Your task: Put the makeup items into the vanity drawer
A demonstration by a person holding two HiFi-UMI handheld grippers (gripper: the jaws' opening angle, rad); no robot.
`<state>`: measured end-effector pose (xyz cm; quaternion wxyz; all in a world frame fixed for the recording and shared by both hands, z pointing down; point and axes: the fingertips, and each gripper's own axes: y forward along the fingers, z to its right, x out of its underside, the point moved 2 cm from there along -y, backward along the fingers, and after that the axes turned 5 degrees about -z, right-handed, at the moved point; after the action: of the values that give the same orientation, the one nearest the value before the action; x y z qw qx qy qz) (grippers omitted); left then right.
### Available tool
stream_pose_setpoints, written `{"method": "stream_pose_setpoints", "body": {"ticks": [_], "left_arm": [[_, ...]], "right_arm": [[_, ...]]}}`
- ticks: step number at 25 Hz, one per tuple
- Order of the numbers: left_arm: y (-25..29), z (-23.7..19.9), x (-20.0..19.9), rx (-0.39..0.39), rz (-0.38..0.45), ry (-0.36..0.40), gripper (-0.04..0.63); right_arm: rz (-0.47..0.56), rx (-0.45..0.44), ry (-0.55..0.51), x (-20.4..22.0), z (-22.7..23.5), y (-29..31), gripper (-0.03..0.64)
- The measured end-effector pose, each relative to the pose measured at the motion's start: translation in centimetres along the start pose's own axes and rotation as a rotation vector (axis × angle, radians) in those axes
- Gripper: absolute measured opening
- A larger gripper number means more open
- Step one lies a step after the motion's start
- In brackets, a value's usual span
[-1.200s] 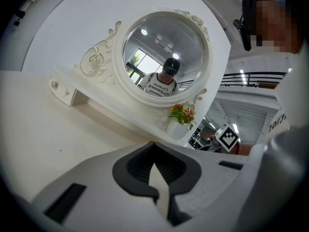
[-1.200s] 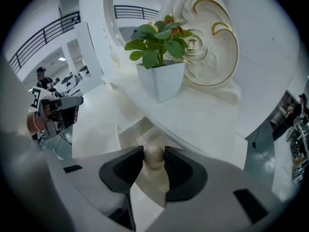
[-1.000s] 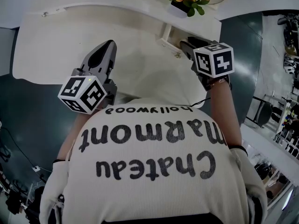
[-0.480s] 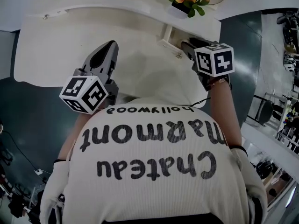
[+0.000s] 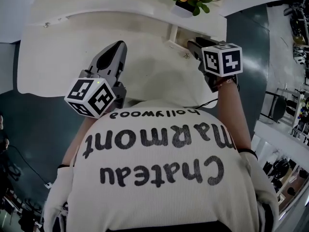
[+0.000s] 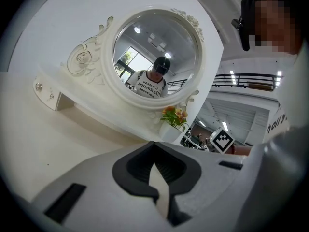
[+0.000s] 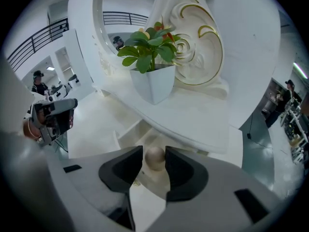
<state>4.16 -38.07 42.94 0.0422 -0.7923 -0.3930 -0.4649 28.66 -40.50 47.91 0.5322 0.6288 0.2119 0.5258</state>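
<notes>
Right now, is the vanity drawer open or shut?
Open. In the right gripper view the drawer juts out from under the shelf, with its inside showing.

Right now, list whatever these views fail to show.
Drawer interior: right gripper view, mostly behind the right claw; head view, under the same claw.
Round beige item: seen between the claw's open jaws; what it is, too small to tell.
Tabletop near edge: head view, covered by the person's shirt.
</notes>
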Motion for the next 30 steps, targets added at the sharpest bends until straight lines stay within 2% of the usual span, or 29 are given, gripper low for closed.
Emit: {"method": "stream_pose_setpoints", "body": {"ticks": [5,9,17,21,24,28,30], "left_arm": [[0.1,0.5,-0.9,0.043,-0.013,0.06,0.008],[-0.2,0.6,-1.4,0.037,-0.015,0.087,0.008],[-0.2,2.3,-1.4,0.01,-0.005,0.093,0.008],[-0.1,3.7,-1.3,-0.025,0.023,0.062,0.008],[0.2,5.7,-1.0,-0.033,0.044,0.057,0.008],[0.4,8.8,-0.3,-0.029,0.071,0.087,0.008],[0.1,10.6,0.5,-0.03,0.077,0.099,0.008]], "right_arm": [[0.051,0.014,0.036,-0.4,-0.5,-0.2,0.163],[0.084,0.015,0.067,-0.5,-0.5,-0.1,0.166],[0.119,-0.055,0.079,-0.5,-0.1,-0.4,0.184],[0.165,-0.072,0.078,-0.6,0.1,-1.5,0.184],[0.266,-0.094,0.132,-0.9,0.5,-3.6,0.184],[0.467,-0.1,0.244,-0.5,2.0,-6.9,0.179],[0.561,-0.098,0.312,0.6,2.9,-8.8,0.152]]}}
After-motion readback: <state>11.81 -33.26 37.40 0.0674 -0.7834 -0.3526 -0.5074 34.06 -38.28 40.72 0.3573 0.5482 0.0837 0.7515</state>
